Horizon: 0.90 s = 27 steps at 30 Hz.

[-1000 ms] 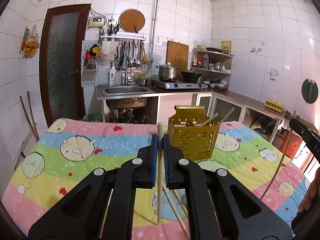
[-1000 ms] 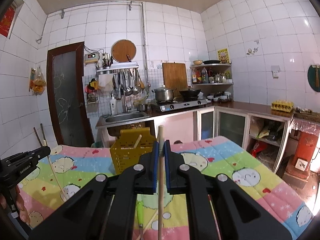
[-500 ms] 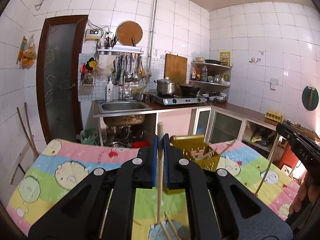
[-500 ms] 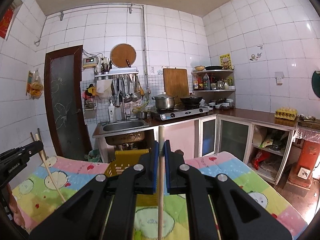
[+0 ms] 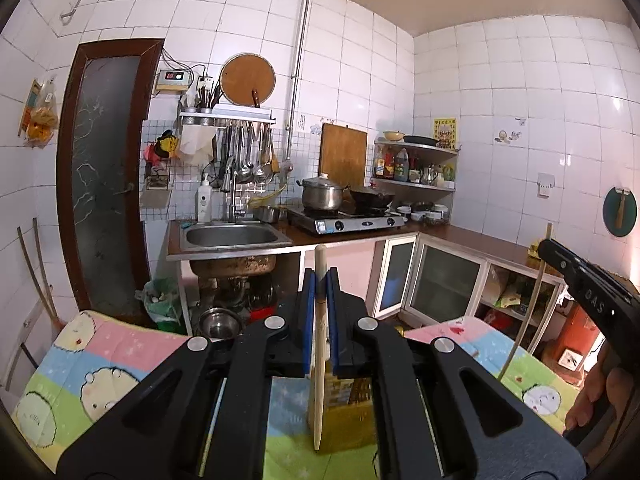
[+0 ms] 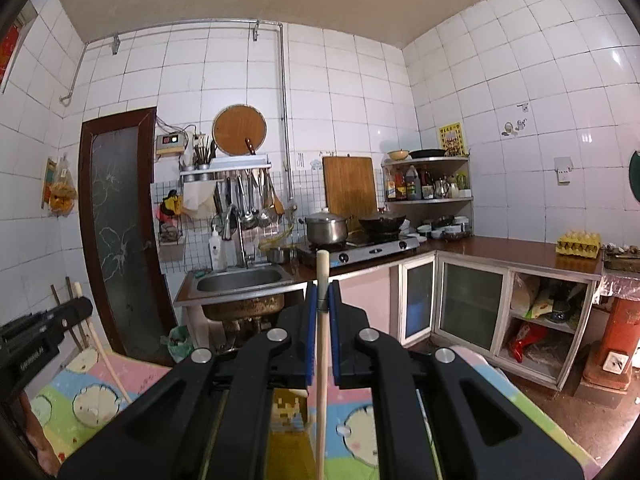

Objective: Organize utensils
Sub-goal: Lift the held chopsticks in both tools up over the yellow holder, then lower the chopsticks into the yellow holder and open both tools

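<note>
My left gripper (image 5: 320, 280) is shut on a pale wooden chopstick (image 5: 319, 360) that hangs down in front of the yellow utensil basket (image 5: 340, 412), which is mostly hidden behind the fingers. My right gripper (image 6: 322, 289) is shut on another wooden chopstick (image 6: 321, 360), held upright above the same yellow basket (image 6: 290, 408). The right gripper with its chopstick also shows in the left wrist view (image 5: 550, 252). The left gripper shows at the left edge of the right wrist view (image 6: 80, 306).
A colourful cartoon-print cloth (image 5: 100, 376) covers the table below both grippers. Behind it stand a sink (image 5: 232, 236), a stove with a pot (image 5: 324, 196), cabinets and a dark door (image 5: 104, 180).
Both grippers have risen and tilted upward with their chopsticks. The basket has dropped low in both views and the table takes up less of each frame.
</note>
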### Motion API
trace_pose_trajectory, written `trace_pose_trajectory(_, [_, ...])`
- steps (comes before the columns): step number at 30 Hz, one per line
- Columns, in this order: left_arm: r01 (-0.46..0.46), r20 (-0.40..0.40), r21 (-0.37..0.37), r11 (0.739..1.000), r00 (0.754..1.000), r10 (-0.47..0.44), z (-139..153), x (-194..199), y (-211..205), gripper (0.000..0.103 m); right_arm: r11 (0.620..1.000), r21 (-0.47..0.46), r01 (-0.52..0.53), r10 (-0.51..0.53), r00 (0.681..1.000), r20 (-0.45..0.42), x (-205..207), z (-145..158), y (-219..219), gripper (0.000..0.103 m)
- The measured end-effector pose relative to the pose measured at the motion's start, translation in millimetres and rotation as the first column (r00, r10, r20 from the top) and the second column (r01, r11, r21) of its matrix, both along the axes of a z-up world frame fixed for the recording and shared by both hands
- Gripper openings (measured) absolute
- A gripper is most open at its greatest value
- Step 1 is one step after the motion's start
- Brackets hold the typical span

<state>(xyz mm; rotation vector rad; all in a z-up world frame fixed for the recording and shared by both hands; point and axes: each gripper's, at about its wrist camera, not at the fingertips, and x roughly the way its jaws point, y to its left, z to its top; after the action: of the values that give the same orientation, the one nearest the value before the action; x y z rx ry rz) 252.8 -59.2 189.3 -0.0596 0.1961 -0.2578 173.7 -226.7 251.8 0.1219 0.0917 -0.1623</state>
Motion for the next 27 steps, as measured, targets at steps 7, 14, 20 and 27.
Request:
trace_pose_trajectory(7, [-0.005, 0.029, -0.017, 1.0, 1.0, 0.006, 11, 25, -5, 0.005, 1.0, -0.024, -0.007, 0.008, 0.999, 0.037, 30, 17, 3, 0.006])
trace_pose_trajectory(14, [0.004, 0.064, -0.006, 1.0, 0.998, -0.004, 25, 45, -24, 0.005, 0.999, 0.008, -0.05, 0.049, 0.997, 0.06, 56, 25, 8, 0.006])
trace_pose_trajectory(20, [0.015, 0.045, -0.02, 1.0, 0.999, -0.014, 7, 67, -29, 0.005, 0.998, -0.033, -0.052, 0.054, 0.997, 0.048, 74, 10, 16, 0.006])
trace_pose_trajectory(27, [0.018, -0.016, 0.004, 1.0, 1.0, -0.018, -32, 87, -34, 0.005, 0.997, -0.024, -0.069, 0.069, 0.998, -0.002, 97, -24, 18, 0.006])
